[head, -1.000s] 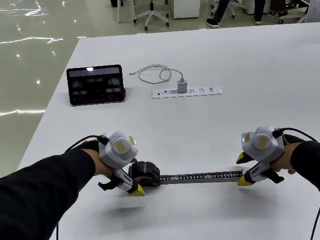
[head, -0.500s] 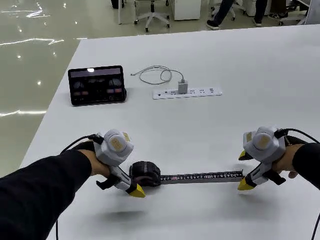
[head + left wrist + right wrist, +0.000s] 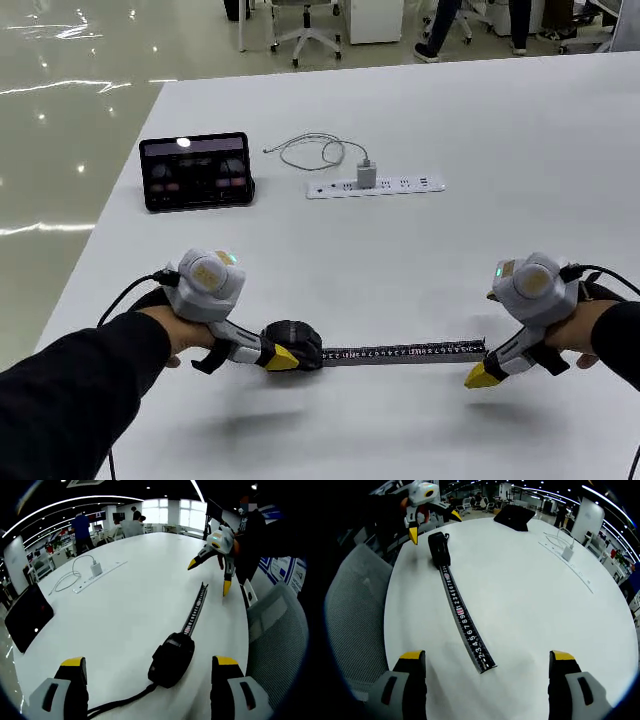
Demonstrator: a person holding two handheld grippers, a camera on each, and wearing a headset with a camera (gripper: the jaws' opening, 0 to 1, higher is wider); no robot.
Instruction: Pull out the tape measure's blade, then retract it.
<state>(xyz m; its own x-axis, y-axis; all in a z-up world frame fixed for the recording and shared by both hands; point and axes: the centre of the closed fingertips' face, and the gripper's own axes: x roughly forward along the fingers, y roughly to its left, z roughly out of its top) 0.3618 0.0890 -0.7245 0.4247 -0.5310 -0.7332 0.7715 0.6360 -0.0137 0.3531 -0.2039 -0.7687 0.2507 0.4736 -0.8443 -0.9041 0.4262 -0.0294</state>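
A black tape measure case (image 3: 292,344) lies near the table's front edge, its blade (image 3: 405,352) drawn out to the right and flat on the white table (image 3: 400,260). My left gripper (image 3: 284,348) is open, and the case (image 3: 172,657) sits between its spread jaws without touching them. My right gripper (image 3: 484,342) is open too, straddling the blade's free end (image 3: 482,662), which lies loose on the table. The left gripper view shows the right gripper (image 3: 209,576) at the far end of the blade (image 3: 196,611). The right gripper view shows the left gripper (image 3: 432,522) by the case (image 3: 439,549).
A dark tablet (image 3: 196,171) stands at the back left. A white power strip (image 3: 374,185) with a charger and a looped cable (image 3: 310,148) lies behind the middle. The table's left edge drops to a glossy floor. A mesh chair (image 3: 280,645) sits close to the table's near side.
My left hand has rolled and pulled back to the left, so its jaws now point along the table at the case. The right gripper has dipped slightly. Case and blade have stayed put.
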